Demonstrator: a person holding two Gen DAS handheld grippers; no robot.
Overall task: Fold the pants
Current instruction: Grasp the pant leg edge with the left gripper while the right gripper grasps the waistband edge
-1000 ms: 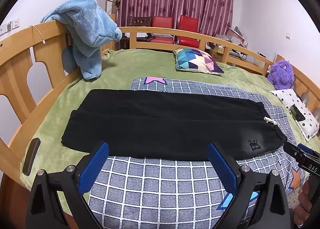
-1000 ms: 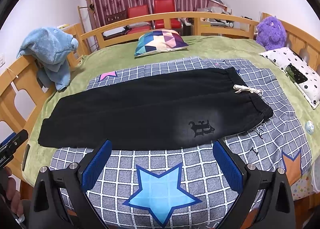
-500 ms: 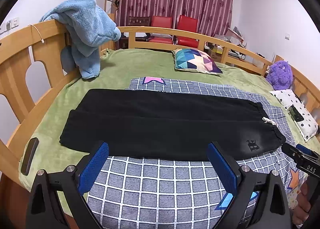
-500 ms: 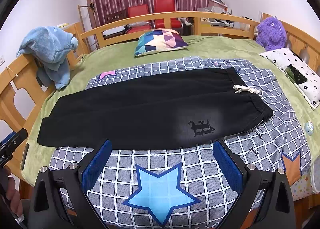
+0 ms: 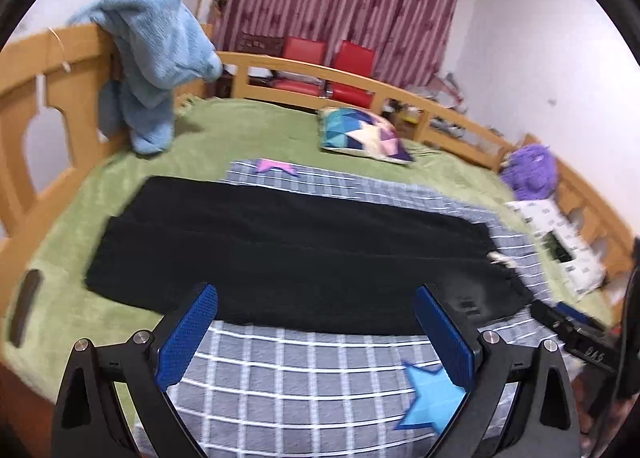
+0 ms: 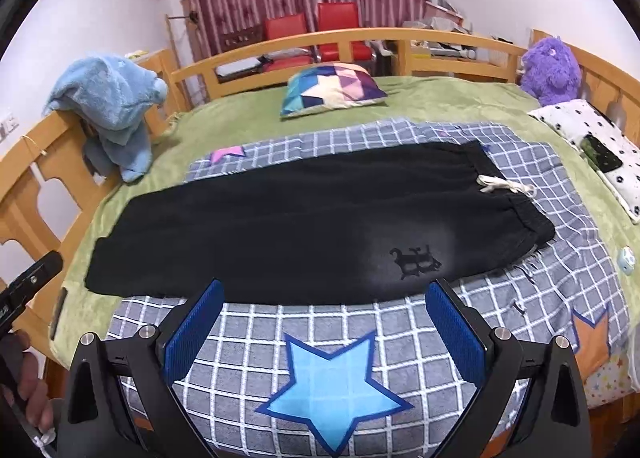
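In the left wrist view the whole picture is smeared with motion blur, so fine detail is hard to read. The left gripper (image 5: 316, 332) fills the 6 o'clock edge, its blue pads spread wide with nothing between them, hovering over the checked blanket (image 5: 304, 374). The black pants (image 5: 296, 254) lie flat across the middle, stretched from 9 o'clock to 3 o'clock, partly on the blanket and partly on the green bedspread (image 5: 248, 129); their near hem is partly covered by the pads, and the waist end's printed mark is only a faint smudge. At 4 o'clock the right gripper (image 5: 572, 328) pokes in, cut off by the frame. A blue towel (image 5: 156, 57) hangs over the wooden rail at 10 o'clock. In the right wrist view, which is sharp, the right gripper (image 6: 324, 330) sits at 6 o'clock, pads wide apart and empty above a blue star on the blanket. The pants cross the centre, waistband and white drawstring (image 6: 502, 185) toward 2 o'clock, cuffs toward 9 o'clock. At 8 o'clock the left gripper's tip and the hand (image 6: 28, 386) holding it enter, mostly cut off. A purple plush toy (image 6: 552, 69) sits at 2 o'clock, a patterned cushion (image 6: 332, 87) at 12 o'clock.
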